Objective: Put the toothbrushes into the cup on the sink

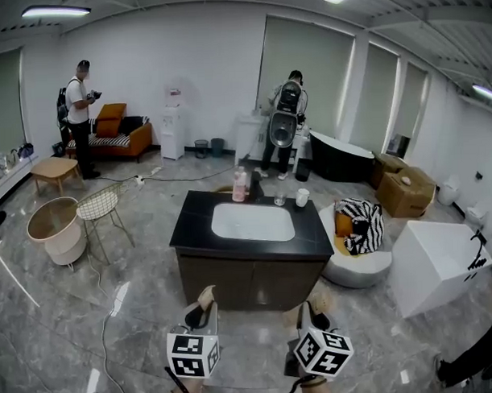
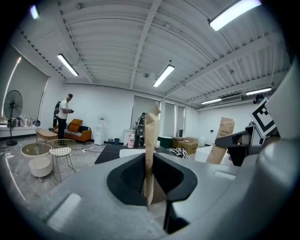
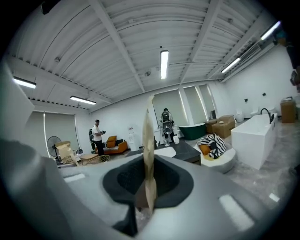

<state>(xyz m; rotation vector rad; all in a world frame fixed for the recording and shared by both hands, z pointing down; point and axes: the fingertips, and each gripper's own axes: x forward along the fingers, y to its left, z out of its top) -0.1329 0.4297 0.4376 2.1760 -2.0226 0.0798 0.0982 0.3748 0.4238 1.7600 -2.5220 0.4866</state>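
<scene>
1. The left gripper (image 2: 149,174) has its jaws clenched on the first toothbrush pack (image 2: 151,133), a flat brown paper pack that stands upright, edge-on to the camera.
2. The right gripper (image 3: 147,185) grasps the second toothbrush pack (image 3: 148,136) in the same way.
3. Both grippers are low in front of the black desk (image 1: 191,227) with the white sink (image 1: 252,222), well apart from it.
4. The white cup (image 1: 302,198) stands at the back right of the desk, near a glass (image 1: 279,200) and a pink bottle (image 1: 240,185).
</scene>
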